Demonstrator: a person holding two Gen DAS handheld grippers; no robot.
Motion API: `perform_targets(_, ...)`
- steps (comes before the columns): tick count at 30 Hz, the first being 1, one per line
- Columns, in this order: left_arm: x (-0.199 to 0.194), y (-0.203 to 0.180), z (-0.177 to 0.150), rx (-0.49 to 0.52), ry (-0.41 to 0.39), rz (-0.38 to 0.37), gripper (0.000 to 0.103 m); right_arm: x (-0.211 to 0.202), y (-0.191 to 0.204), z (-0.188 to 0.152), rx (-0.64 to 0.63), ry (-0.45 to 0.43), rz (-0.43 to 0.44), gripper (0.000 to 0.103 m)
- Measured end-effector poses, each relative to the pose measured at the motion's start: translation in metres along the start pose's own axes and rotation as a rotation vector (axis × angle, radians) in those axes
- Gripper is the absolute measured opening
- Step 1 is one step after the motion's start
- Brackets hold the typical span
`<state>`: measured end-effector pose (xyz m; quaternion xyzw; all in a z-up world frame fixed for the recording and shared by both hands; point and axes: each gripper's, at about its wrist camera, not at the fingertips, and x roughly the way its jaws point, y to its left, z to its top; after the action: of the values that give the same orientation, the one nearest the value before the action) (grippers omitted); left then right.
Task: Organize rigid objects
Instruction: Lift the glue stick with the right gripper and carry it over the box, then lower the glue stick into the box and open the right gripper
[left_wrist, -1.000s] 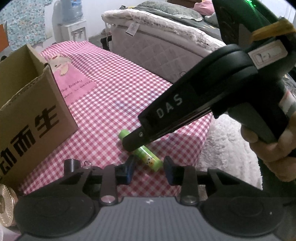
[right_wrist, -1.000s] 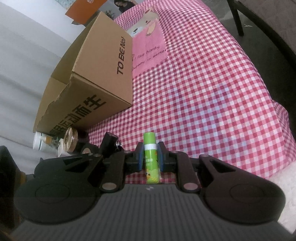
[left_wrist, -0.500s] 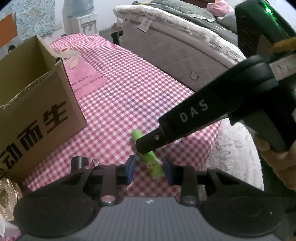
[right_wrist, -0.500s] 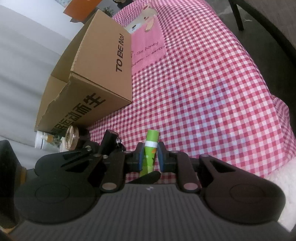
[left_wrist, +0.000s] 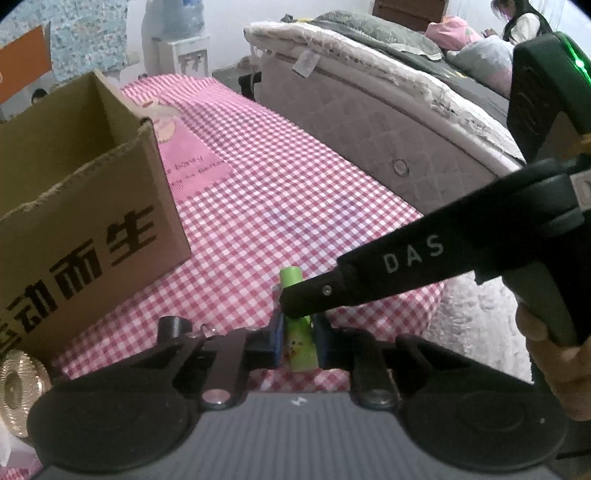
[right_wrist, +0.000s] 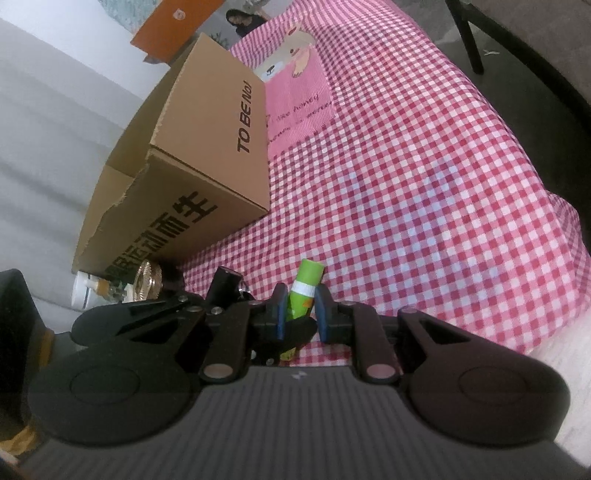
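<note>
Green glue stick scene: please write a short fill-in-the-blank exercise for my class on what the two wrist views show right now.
1. The green plastic glue stick sits between the blue-padded jaws of ____ grippers at once.
2. The brown cardboard box has its top ____.
3. The cloth on the table is checked in red and ____.
4. English letters on the box's long side read "TO ____ No.1".

Missing words: both; open; white; BE

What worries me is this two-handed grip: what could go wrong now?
Both the left gripper and the right gripper are shut on the green glue stick; pulling apart could pop its cap or twist it free. It is near the checked tablecloth edge, so a dropped stick could roll off.
</note>
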<state>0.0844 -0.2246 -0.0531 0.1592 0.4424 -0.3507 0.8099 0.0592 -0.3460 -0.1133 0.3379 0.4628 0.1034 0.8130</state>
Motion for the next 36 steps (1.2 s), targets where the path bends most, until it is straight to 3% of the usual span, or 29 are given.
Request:
perform_targets(4,-0.021,0.001,-0.001,-0.002,-0.057,0.009,0.017,-0.012,0.014,-0.005,-0.032,-0.046,0.004,0.014)
perform_targets(10,-0.089,0.003,0.004,0.012,-0.218,0.083,0.017,-0.049,0.069,-0.007,-0.169,-0.167,0.028,0.014)
perform_targets(14,-0.142,0.022,0.011,-0.016,-0.304,0.177,0.017,-0.064,0.118,0.001,-0.280,-0.245,0.107,0.014)
perform_targets(18,-0.175,0.063,0.023,-0.071,-0.311,0.250,0.017,-0.051,0.167,0.025,-0.358,-0.248,0.213,0.014)
perform_targets(25,-0.179,0.168,0.043,-0.209,-0.188,0.293,0.017,0.036,0.224,0.098,-0.347,-0.052,0.309,0.014)
perform_targets(31,-0.140,0.259,0.051,-0.340,-0.047,0.237,0.017,0.132,0.256,0.154,-0.269,0.132,0.260,0.014)
perform_targets(36,-0.105,0.299,0.051,-0.404,0.037,0.222,0.017,0.192,0.255,0.171,-0.225,0.248,0.213,0.014)
